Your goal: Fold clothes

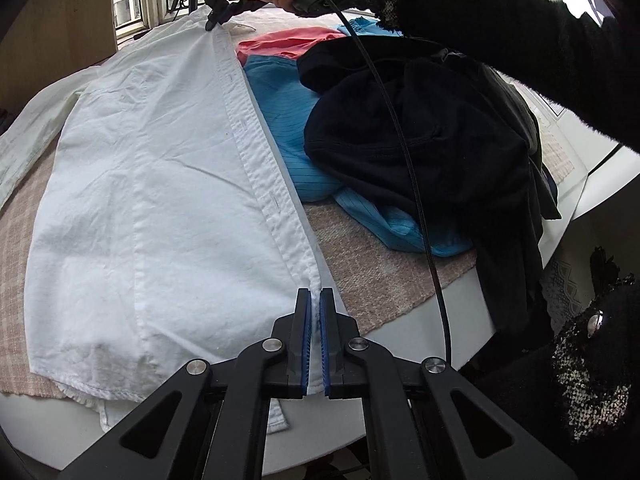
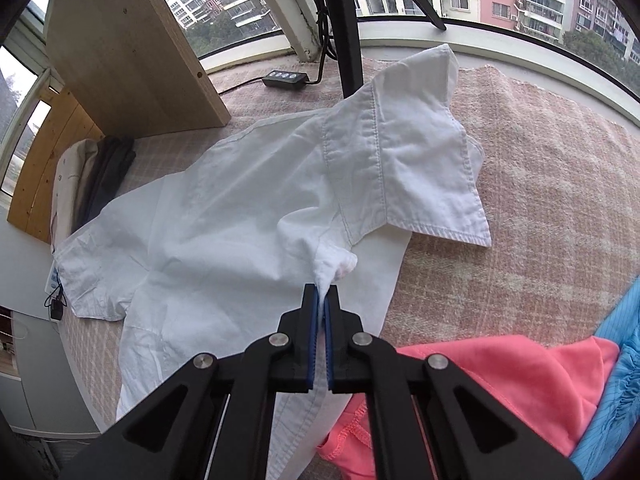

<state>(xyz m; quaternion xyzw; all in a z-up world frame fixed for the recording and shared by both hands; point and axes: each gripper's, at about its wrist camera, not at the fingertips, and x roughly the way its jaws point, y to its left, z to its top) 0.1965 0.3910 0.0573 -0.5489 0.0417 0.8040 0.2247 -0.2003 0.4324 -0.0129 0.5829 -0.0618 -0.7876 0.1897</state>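
Observation:
A white button-up shirt [image 1: 152, 184] lies spread on a pinkish checked cloth [image 1: 384, 276], its button placket pulled straight between both grippers. My left gripper [image 1: 316, 300] is shut on the placket's lower end near the hem. The right gripper [image 1: 214, 20] shows far off in the left wrist view, pinching the shirt's upper end. In the right wrist view my right gripper [image 2: 322, 294] is shut on a bunch of the white shirt [image 2: 240, 208] just below the collar [image 2: 416, 168], which stands up.
A heap of clothes lies right of the shirt: a dark garment [image 1: 432, 128], a blue one [image 1: 288, 120] and a coral one [image 2: 500, 372]. A wooden board [image 2: 132, 48] and a power strip [image 2: 286, 79] are by the window. A person's dark sleeve [image 1: 520, 40] crosses above. The table's white edge [image 1: 440, 320] is close.

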